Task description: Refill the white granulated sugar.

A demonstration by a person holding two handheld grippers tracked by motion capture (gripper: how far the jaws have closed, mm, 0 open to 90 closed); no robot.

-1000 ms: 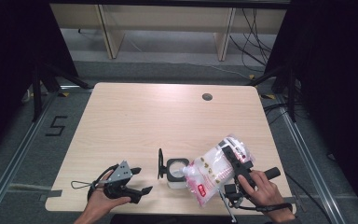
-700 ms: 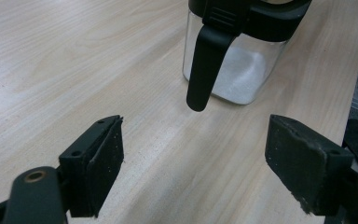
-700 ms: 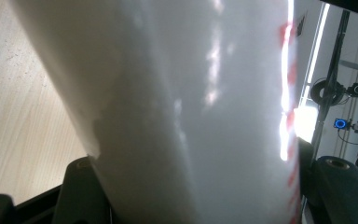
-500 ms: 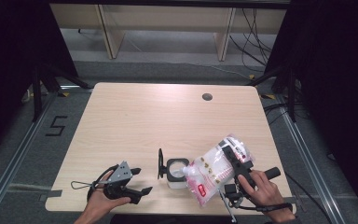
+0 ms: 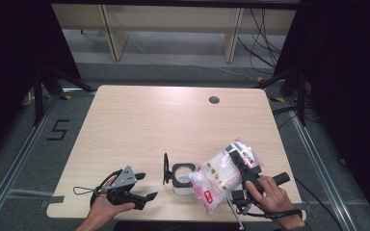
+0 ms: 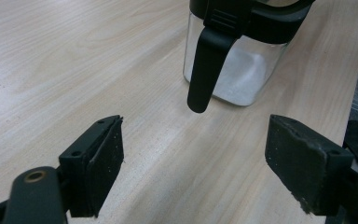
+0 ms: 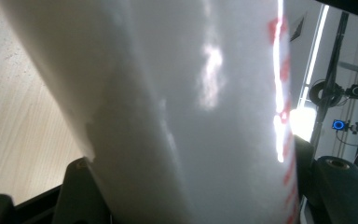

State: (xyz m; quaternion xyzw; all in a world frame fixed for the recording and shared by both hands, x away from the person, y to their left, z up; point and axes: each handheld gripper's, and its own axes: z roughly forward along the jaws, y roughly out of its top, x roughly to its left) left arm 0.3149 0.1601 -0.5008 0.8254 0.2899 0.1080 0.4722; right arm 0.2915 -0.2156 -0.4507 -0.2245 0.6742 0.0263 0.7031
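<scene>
The right tool (image 5: 231,166) is clenching a bag of white granules (image 5: 217,180), tipping it over the open glass jar (image 5: 183,177) beside it. The jar is partly filled already; pouring is continuing. The left tool (image 5: 142,187) is resting released near the jar.

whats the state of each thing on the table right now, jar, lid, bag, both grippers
glass jar: upright, part full of white powder
jar lid: flipped open, standing on edge
bag of white powder: tilted, mouth at the jar's opening
right gripper: shut on the bag
left gripper: open, holding nothing, beside the jar
</scene>
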